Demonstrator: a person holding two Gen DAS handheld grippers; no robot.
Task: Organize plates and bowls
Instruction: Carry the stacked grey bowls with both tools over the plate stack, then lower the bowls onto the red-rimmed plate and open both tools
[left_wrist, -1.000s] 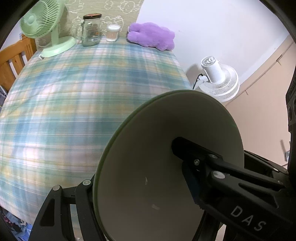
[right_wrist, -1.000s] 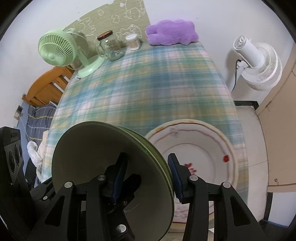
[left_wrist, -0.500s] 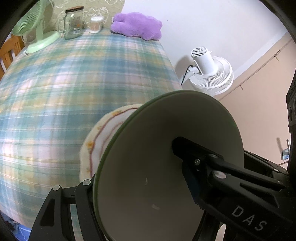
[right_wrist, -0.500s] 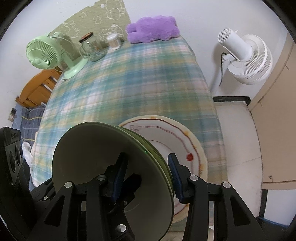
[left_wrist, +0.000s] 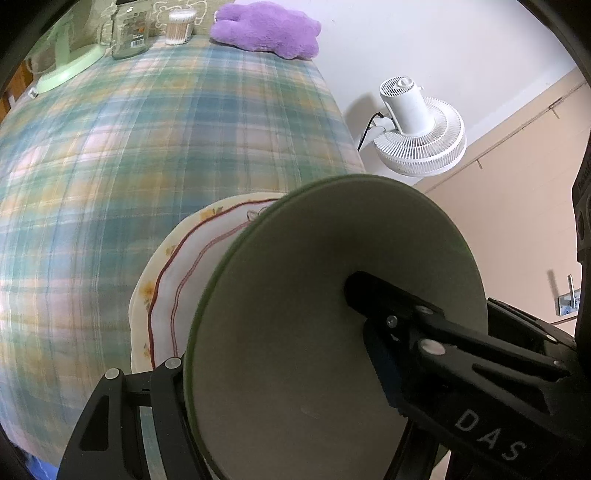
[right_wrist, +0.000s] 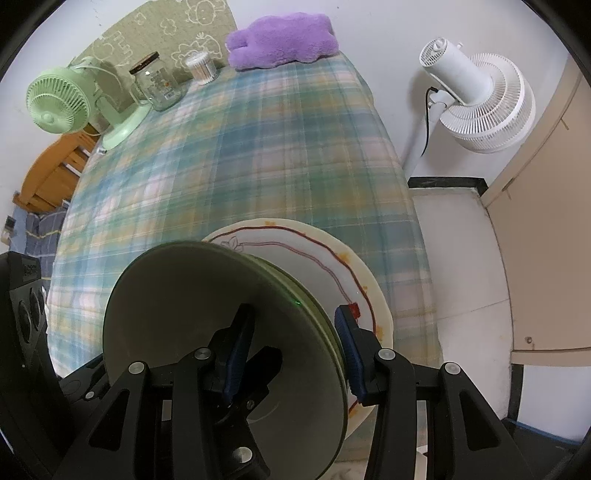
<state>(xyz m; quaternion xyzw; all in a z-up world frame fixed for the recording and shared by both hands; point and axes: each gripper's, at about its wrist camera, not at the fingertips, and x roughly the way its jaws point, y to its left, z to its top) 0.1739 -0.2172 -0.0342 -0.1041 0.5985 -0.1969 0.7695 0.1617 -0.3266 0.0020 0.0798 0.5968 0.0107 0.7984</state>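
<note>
Plaid tablecloth (right_wrist: 229, 155), fans, green plates (right_wrist: 221, 314) blocking view

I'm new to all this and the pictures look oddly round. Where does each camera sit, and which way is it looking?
Left wrist view: on the left tool, looking down along its fingers at the green plates it grips, above the white plate; no hand shows.
Right wrist view: on the right tool, looking down at the same green plates; no hand shows.
Both share the plaid table, purple plush and white fan.
</note>
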